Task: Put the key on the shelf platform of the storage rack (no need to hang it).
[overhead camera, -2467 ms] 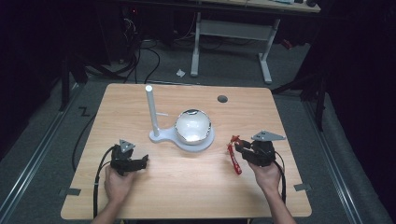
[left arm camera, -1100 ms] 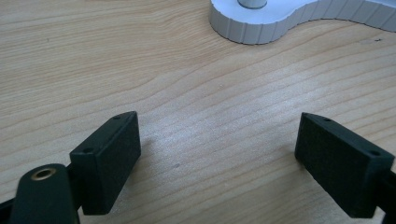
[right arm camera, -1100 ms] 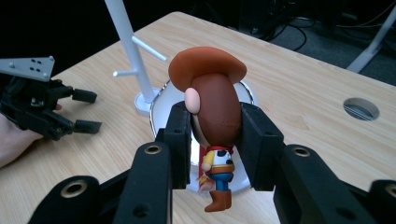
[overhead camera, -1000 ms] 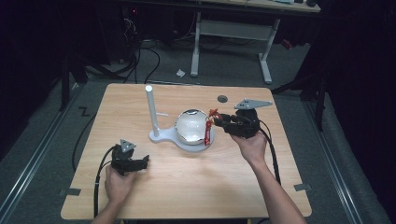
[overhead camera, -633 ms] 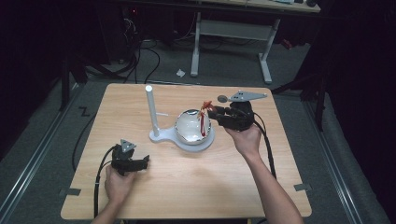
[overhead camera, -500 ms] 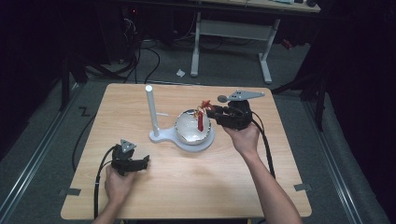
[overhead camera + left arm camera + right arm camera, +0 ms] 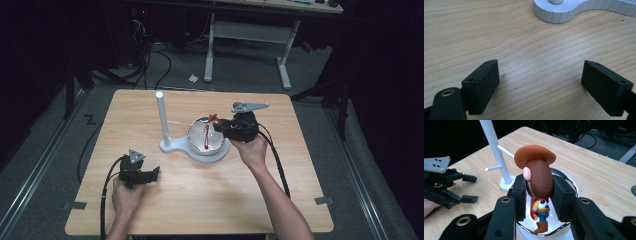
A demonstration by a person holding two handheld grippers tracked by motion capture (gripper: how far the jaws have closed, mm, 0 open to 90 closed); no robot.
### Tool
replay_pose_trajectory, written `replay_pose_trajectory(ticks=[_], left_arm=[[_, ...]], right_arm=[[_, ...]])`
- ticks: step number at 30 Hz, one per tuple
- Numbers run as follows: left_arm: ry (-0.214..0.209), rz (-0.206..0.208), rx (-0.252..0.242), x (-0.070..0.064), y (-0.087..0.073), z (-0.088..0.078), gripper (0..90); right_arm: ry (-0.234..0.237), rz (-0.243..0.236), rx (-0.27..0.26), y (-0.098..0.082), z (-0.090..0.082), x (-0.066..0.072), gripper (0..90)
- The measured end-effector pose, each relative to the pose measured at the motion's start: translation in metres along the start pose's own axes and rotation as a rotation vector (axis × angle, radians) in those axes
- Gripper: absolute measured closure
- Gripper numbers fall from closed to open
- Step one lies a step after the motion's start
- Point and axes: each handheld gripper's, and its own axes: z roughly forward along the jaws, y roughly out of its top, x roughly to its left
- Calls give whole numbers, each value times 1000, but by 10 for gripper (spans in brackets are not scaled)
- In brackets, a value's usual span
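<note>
A cowboy figurine with a brown hat, yellow shirt and brown boots hangs over the shiny bowl, and my right gripper is shut on its head. From above, the figurine dangles inside the bowl, which rests on a white stand base with a tall white post. My right gripper reaches in from the bowl's right. My left gripper rests on the table at the front left, jaws wide open with nothing between its pads.
The wooden table has a round dark hole near its far right edge. The white stand base lies ahead of my left gripper. Cables and a desk frame stand on the floor beyond the table.
My right gripper carried the figurine from the table's right side up and left to the bowl, and the figurine now hangs lower into it. The left gripper stayed put.
</note>
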Motion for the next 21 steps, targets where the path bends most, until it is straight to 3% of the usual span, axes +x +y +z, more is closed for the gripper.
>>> replay_pose_trajectory(ticks=[21], left_arm=[[-2,-3,-1,0,0,0,155]], right_arm=[[-11,27,87,-19,40,-4,667]])
